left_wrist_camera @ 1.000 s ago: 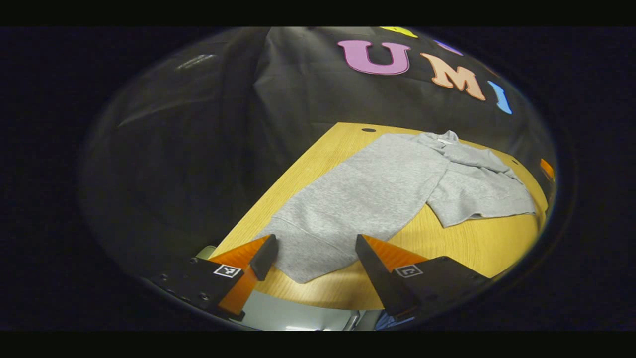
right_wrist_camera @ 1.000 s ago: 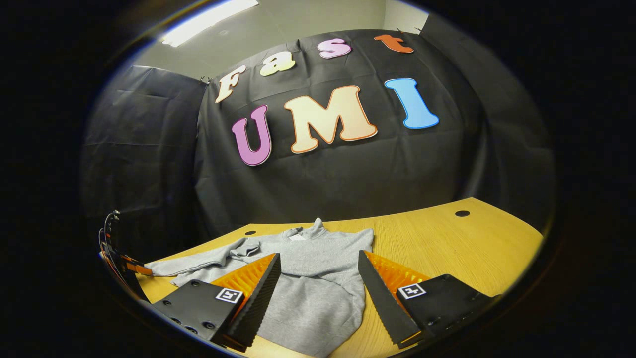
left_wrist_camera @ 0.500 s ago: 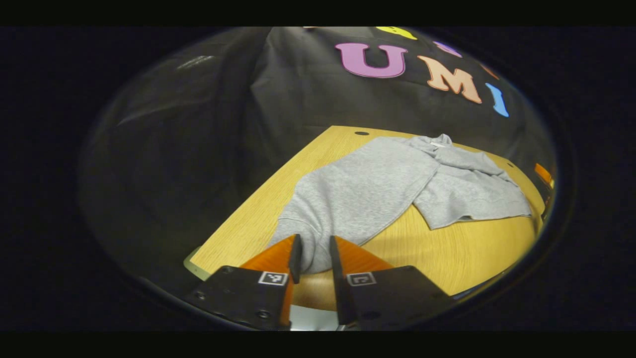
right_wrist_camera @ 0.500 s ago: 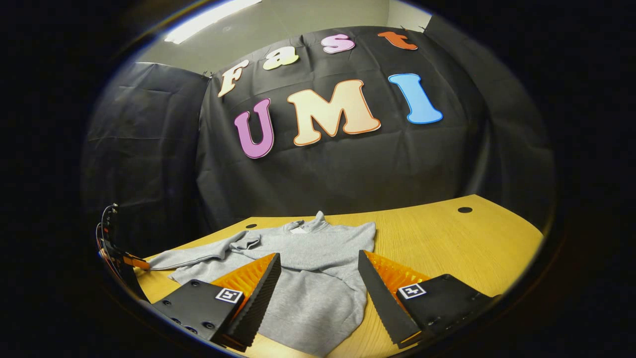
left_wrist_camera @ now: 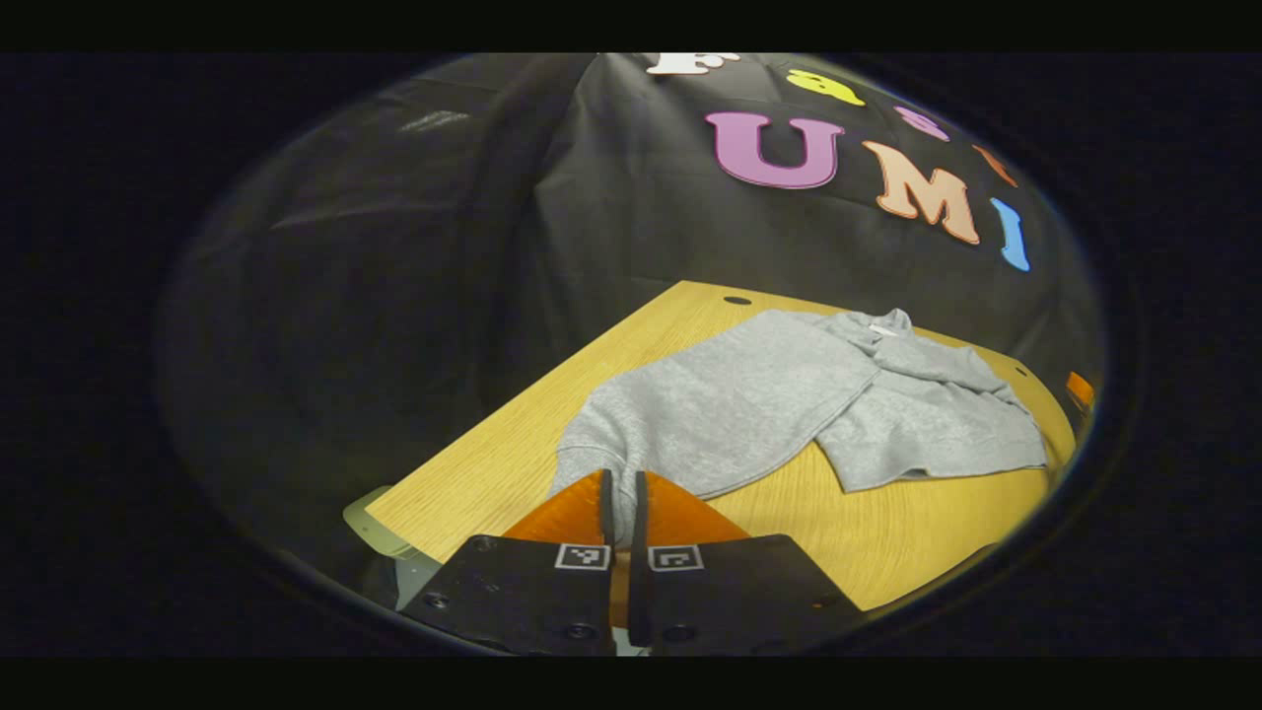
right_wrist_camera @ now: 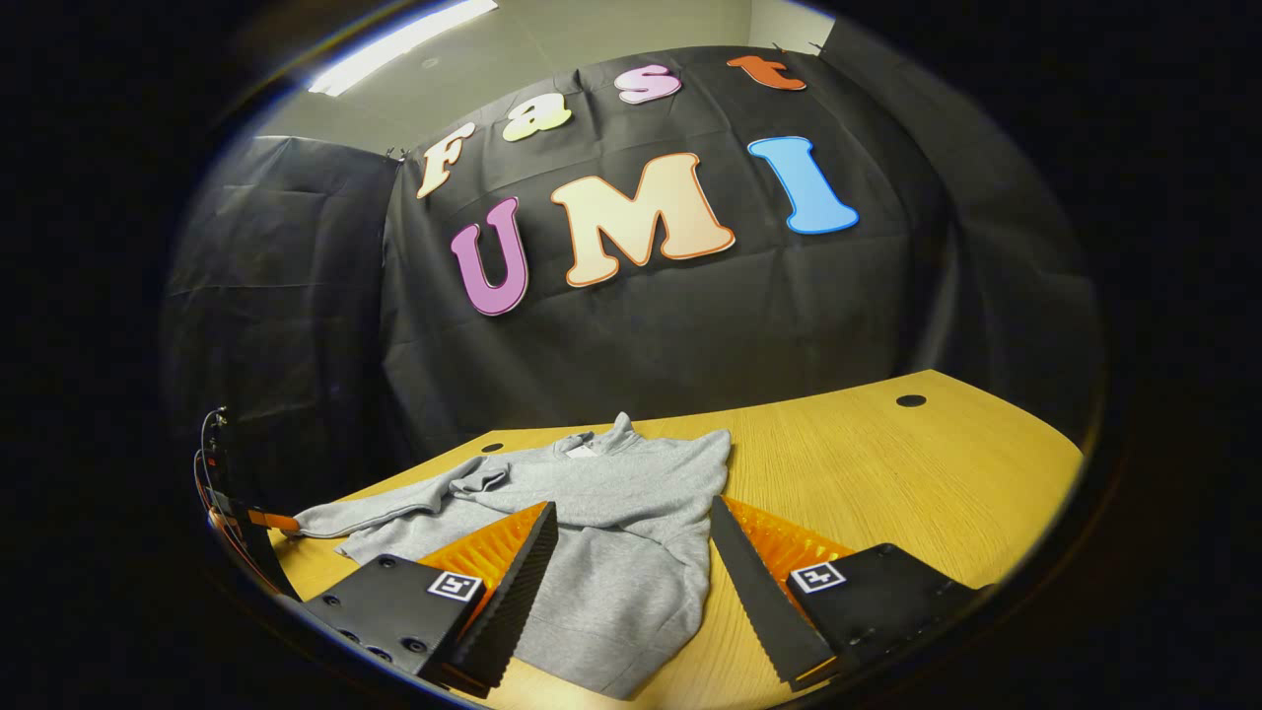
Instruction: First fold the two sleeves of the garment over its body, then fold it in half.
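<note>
I have the left gripper (left_wrist_camera: 619, 493) clamped on the near cuff of the sweatshirt (left_wrist_camera: 779, 399) lying on the table (left_wrist_camera: 917, 523); right gripper (right_wrist_camera: 631, 562) spread above its hem. Fabric: soft, limp, light; grip at edges.

Recording booth in a lab-type room: black cloth wall (right_wrist_camera: 690, 335) hangs behind a wooden table (right_wrist_camera: 887, 463) with cable holes, ahead of the right gripper (right_wrist_camera: 631, 582). Above the cloth, plain ceiling with a fluorescent strip light (right_wrist_camera: 404, 44).

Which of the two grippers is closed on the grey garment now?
The left gripper: its fingers pinch the garment; the right gripper stands open.
</note>
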A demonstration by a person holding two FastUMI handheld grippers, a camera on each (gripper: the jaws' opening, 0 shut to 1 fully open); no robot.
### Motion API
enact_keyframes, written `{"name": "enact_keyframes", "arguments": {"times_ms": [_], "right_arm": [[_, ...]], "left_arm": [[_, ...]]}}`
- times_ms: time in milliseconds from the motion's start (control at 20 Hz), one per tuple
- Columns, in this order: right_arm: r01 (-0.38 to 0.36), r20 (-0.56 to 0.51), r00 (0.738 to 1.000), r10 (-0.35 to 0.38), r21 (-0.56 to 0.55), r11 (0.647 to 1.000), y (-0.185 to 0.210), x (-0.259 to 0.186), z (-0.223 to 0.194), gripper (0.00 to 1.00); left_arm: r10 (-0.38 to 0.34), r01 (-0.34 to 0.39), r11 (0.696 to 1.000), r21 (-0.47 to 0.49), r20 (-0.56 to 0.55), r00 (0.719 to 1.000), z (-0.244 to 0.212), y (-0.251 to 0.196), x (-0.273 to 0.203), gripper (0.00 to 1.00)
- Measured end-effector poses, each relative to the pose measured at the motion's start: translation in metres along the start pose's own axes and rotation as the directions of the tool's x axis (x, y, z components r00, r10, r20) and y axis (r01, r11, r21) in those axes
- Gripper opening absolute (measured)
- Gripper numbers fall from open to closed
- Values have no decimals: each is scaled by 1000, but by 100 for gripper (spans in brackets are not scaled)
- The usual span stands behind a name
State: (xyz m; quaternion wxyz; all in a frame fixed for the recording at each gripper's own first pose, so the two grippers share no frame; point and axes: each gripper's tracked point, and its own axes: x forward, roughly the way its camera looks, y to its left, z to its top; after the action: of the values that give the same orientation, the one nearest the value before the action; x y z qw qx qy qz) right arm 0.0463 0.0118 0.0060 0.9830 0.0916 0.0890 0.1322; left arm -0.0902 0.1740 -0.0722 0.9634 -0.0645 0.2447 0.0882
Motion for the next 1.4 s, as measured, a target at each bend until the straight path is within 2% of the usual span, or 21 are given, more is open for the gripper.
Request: {"name": "enact_keyframes", "arguments": {"times_ms": [100,300,450,600,800,1050,1250,1350,1400], "right_arm": [[10,2,1000,-10,3,1000,-5,-3,2,97],[19,-2,1000,-19,17,1000,-9,-6,0,97],[29,-12,1000,-29,7,1000,-13,-12,-4,97],[32,-22,999,-32,10,999,-14,-17,-6,97],[31,-48,998,-30,25,999,-15,-22,-13,97],[51,-73,996,-50,24,998,-25,-25,-21,97],[57,-94,994,-53,45,997,-31,-22,-27,97],[66,-105,993,-61,46,997,-34,-21,-30,97],[73,-109,992,-67,45,996,-37,-22,-32,97]], "left_arm": [[-31,30,999,13,40,999,20,-20,-1,1],[-155,150,987,58,94,983,59,-87,8,0],[-290,281,955,95,105,951,79,-153,19,0],[-412,394,907,150,117,904,100,-226,29,0],[-546,514,825,235,94,833,118,-314,41,0],[-656,619,730,288,44,753,123,-407,52,0],[-715,670,657,346,5,699,119,-471,50,0],[-731,683,636,358,-4,682,117,-500,52,0],[-731,681,634,366,-4,683,118,-512,55,0]]}}
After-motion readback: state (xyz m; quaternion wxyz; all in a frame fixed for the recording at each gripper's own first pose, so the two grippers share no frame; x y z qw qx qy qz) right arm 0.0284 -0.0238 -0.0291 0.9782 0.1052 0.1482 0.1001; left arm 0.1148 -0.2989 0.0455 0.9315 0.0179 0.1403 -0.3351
